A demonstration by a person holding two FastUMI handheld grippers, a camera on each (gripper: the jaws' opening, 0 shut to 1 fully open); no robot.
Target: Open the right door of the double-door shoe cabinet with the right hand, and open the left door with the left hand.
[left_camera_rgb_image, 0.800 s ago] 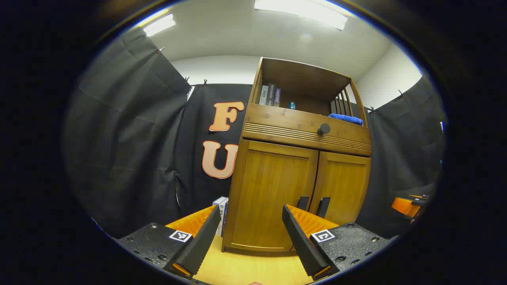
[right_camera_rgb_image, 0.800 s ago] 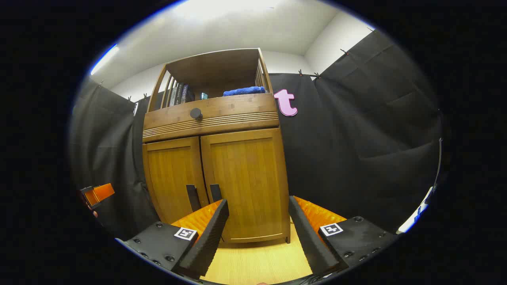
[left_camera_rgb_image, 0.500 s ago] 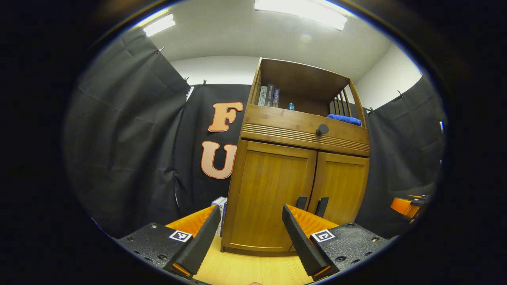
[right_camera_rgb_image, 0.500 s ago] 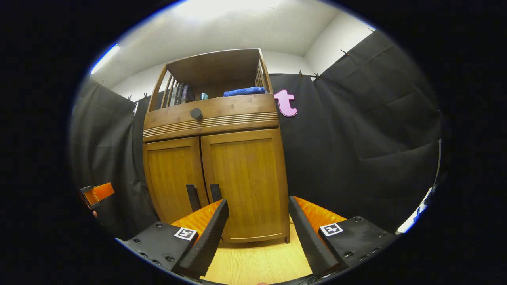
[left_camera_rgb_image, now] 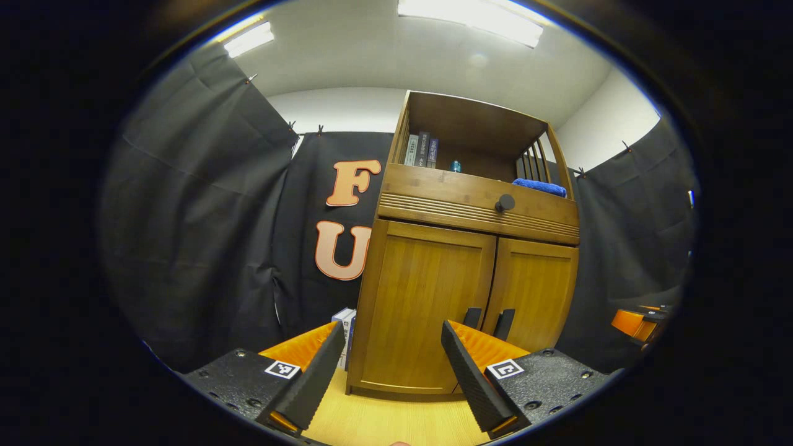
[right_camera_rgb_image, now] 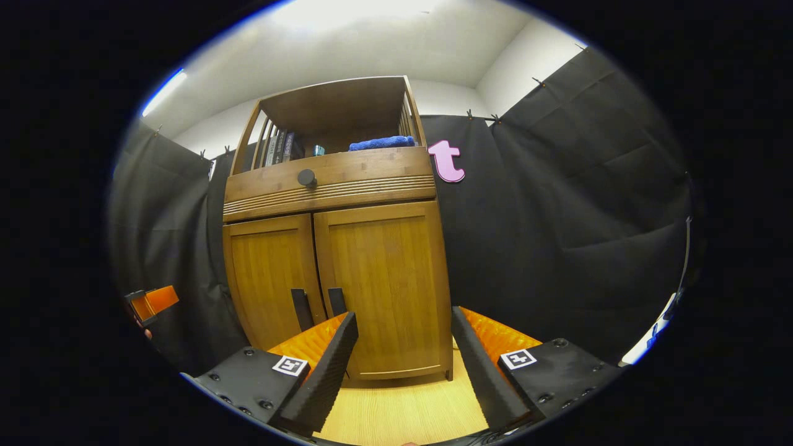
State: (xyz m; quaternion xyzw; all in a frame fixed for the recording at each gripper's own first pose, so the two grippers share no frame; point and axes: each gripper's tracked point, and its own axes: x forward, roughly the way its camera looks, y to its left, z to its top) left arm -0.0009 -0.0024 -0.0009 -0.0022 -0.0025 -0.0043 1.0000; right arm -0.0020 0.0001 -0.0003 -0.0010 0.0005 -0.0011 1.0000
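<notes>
Floor (left_camera_rgb_image: 384,421) is light wood-grain board; black cloth wall (left_camera_rgb_image: 204,235) all round, white ceiling with strip lights (left_camera_rgb_image: 471,18) above.

Shoe cabinet (left_camera_rgb_image: 464,260) stands on the floor against the cloth. I see both doors flush with the frame: left door (left_camera_rgb_image: 427,310), right door (right_camera_rgb_image: 384,285). Two dark handles sit side by side at the centre seam, low down: left handle (left_camera_rgb_image: 472,317), right handle (right_camera_rgb_image: 337,301).

My left gripper (left_camera_rgb_image: 393,371) has jaws well apart, nothing between them, aimed at the left door but short of it. My right gripper (right_camera_rgb_image: 403,365) is the same: jaws wide, empty, pointed at the right door, not touching.

Around: drawer with a round dark knob (left_camera_rgb_image: 505,202) above the doors, open shelf on top with books (left_camera_rgb_image: 422,148), a small blue-green item (left_camera_rgb_image: 456,166) I can't identify, and a blue cloth (left_camera_rgb_image: 540,186). Some boxes or books (left_camera_rgb_image: 344,328) on the floor just left of the cabinet, partly behind my left finger.

My right finger in the left gripper view covers the lower part of the handles. In the right gripper view my left finger hides the bottom of the right handle.
</notes>
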